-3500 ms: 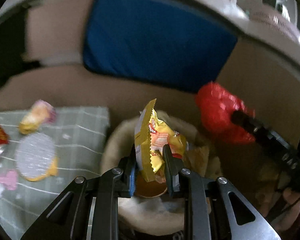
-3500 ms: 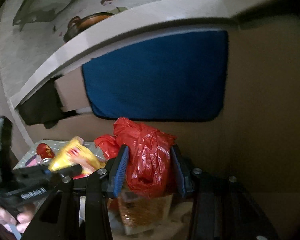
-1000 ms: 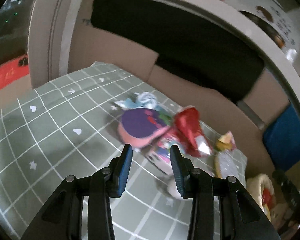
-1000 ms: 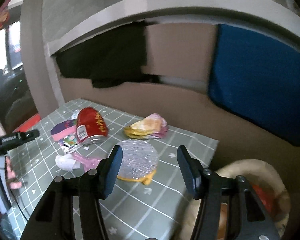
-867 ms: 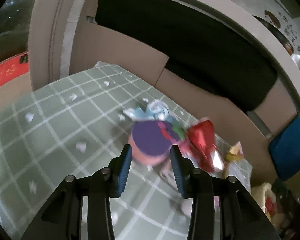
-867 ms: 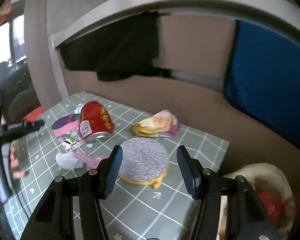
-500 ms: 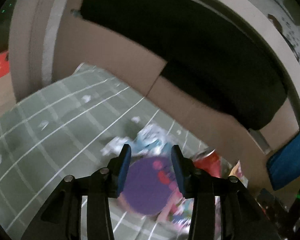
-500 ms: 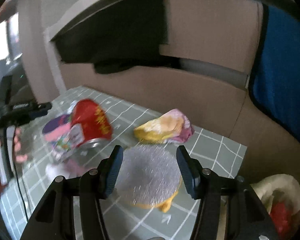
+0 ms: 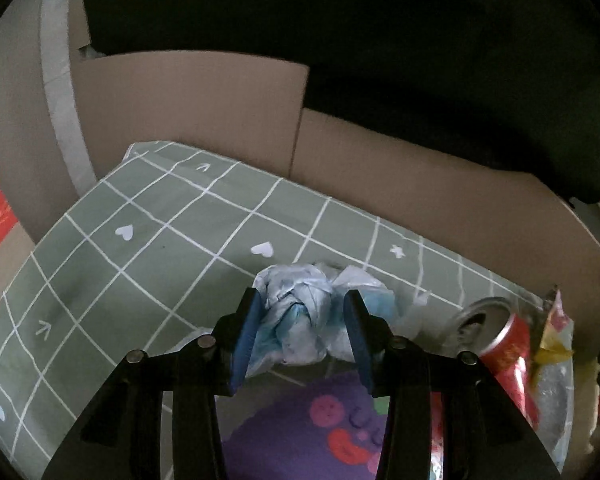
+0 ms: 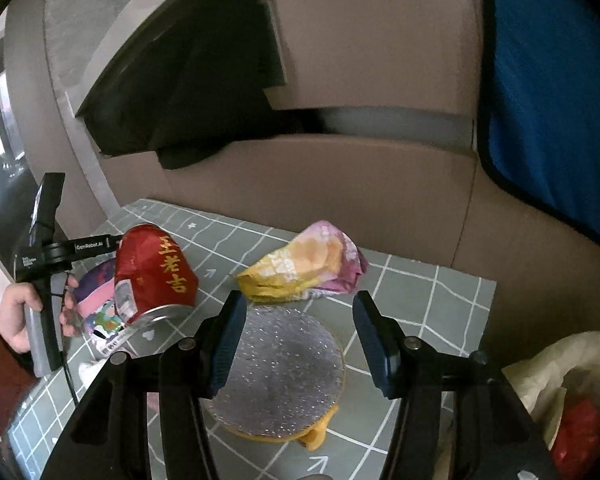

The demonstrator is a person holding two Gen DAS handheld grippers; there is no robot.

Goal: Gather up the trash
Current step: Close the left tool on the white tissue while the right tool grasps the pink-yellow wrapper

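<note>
Left gripper [image 9: 305, 330] wide around crumpled blue-white bag [image 9: 300, 320], untouched. Right gripper [image 10: 300, 334] wide above silver foil lid [image 10: 284, 368], red can [image 10: 152, 276] at ten o'clock.

Both snack bags have gone: each hand-held gripper now stands empty. The left hand-held gripper [image 9: 305, 334] has swung from the basket to straddle a crumpled pale-blue bag [image 9: 300, 312] (purple lid [image 9: 296, 432] at 6 o'clock); the right hand-held gripper [image 10: 298, 334] frames the silver disc [image 10: 280, 372].
</note>
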